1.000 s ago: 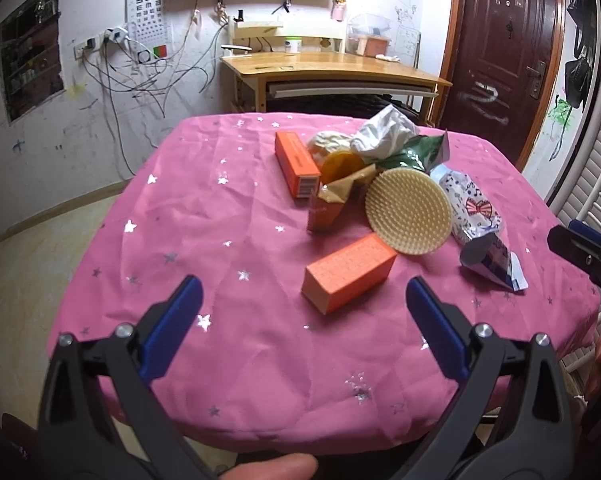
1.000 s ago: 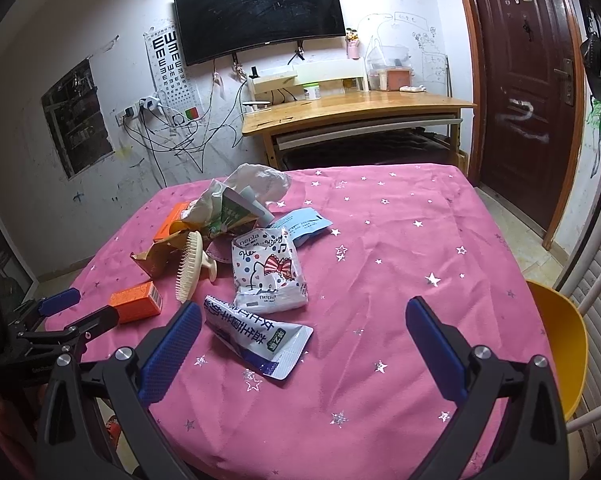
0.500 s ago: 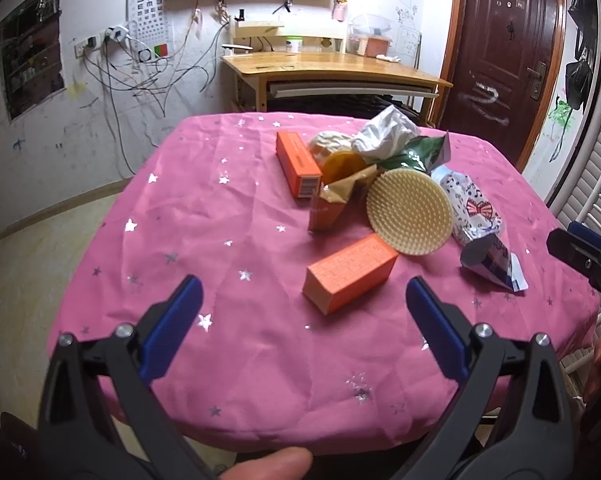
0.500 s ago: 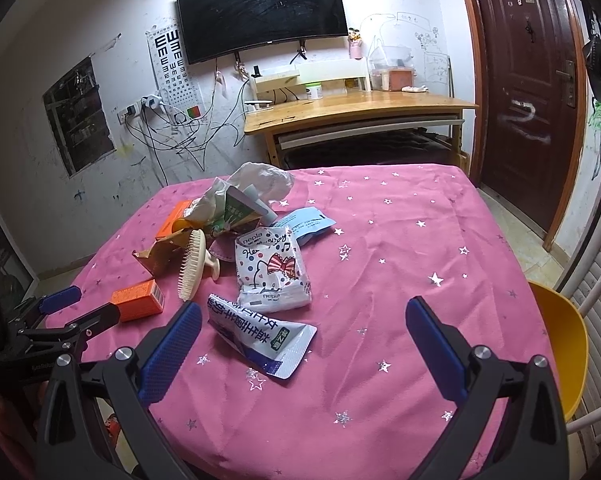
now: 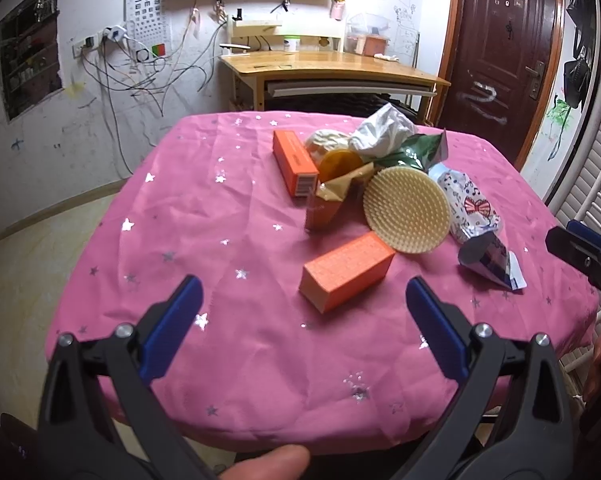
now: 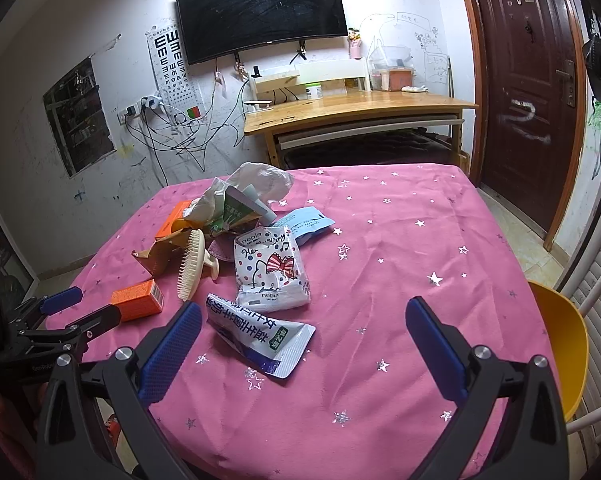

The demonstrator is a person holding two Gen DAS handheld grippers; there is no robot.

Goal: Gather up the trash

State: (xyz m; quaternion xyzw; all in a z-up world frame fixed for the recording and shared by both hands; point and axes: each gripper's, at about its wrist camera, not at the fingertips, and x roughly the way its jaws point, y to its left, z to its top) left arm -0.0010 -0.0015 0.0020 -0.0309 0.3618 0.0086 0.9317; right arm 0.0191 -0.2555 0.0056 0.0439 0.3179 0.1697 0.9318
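Note:
A pile of trash lies on the pink starred tablecloth [image 5: 228,216]. An orange box [image 5: 346,271] lies nearest my left gripper [image 5: 304,300], which is open and empty, just short of it. Behind it are a round yellow brush [image 5: 406,216], a long orange box [image 5: 294,162], a crumpled white bag [image 5: 382,132] and a green wrapper [image 5: 420,152]. My right gripper [image 6: 302,318] is open and empty above a blue-and-white pouch [image 6: 260,336]. A Hello Kitty tissue pack [image 6: 270,270] lies behind the pouch. The brush [image 6: 190,270] stands on edge there.
A wooden desk [image 6: 356,110] stands behind the table under a wall TV [image 6: 260,10]. A dark door [image 6: 528,80] is at the right. A yellow chair [image 6: 560,332] stands at the table's right side. The left gripper [image 6: 72,310] shows at the table's left edge.
Both grippers have edged slightly forward toward the trash pile. Both stay open and nothing on the table has moved.

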